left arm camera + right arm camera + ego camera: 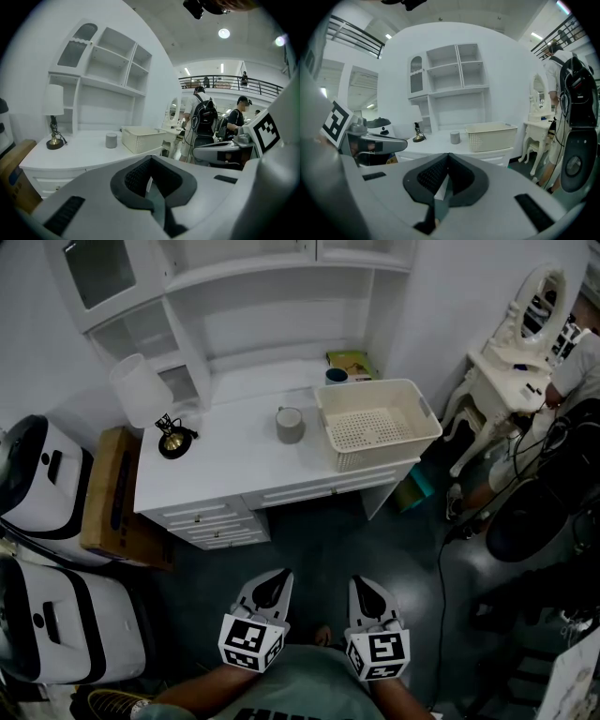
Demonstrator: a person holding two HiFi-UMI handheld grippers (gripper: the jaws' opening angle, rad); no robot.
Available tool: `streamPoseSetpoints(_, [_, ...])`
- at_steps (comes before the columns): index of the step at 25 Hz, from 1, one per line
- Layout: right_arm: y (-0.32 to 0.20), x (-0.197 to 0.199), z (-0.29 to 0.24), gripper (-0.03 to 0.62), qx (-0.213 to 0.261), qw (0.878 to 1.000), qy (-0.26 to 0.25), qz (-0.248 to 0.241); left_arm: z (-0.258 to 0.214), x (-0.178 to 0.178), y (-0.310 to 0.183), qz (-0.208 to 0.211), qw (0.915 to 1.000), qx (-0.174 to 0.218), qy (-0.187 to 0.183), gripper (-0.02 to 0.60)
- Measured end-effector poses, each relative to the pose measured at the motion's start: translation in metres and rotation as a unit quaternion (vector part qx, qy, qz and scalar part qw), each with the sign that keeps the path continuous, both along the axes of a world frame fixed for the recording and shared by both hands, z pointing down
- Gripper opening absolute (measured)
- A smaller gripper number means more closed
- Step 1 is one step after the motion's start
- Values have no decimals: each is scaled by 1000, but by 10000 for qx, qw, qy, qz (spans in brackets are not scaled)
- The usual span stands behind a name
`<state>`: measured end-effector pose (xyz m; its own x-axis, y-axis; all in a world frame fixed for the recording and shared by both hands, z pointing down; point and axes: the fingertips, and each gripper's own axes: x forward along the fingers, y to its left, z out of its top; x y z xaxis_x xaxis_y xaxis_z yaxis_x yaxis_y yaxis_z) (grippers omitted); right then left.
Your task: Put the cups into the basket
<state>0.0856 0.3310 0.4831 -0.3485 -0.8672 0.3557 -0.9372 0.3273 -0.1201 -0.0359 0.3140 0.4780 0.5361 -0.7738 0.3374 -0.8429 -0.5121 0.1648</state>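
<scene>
A grey cup [289, 425] stands upright on the white desk [225, 465], just left of the empty cream basket [380, 423]. A dark blue cup [337, 376] sits behind the basket near the wall. Both grippers hang low, well short of the desk and over the dark floor. My left gripper [279, 576] is shut and empty, and so is my right gripper [359, 583]. The left gripper view shows the grey cup [111, 140] and the basket [143, 138] far beyond the closed jaws. The right gripper view shows the same cup [455, 137] and basket [491, 135] ahead.
A white-shaded lamp [141, 390] stands at the desk's left end. Shelves rise behind the desk. A wooden box [112, 493] and white cases [42, 479] crowd the left side. A white dressing table [520, 357], cables and a person stand to the right.
</scene>
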Motion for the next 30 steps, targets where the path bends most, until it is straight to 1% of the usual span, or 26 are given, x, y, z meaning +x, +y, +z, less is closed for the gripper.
streamPoseSetpoints(10, [-39,-17,-7,14,19,9998,72,210,-5,-17,-42,166,9998,25,109,6])
streamPoseSetpoints(20, [-79,-50,-10,14,26,9997,142,194,-4,-49,-80,138,9997,-11,190,6])
streamPoseSetpoints(30, [-113,-76,-12,14,77,9992,314,237,-10,-78,-117,185,9993,75,300,6])
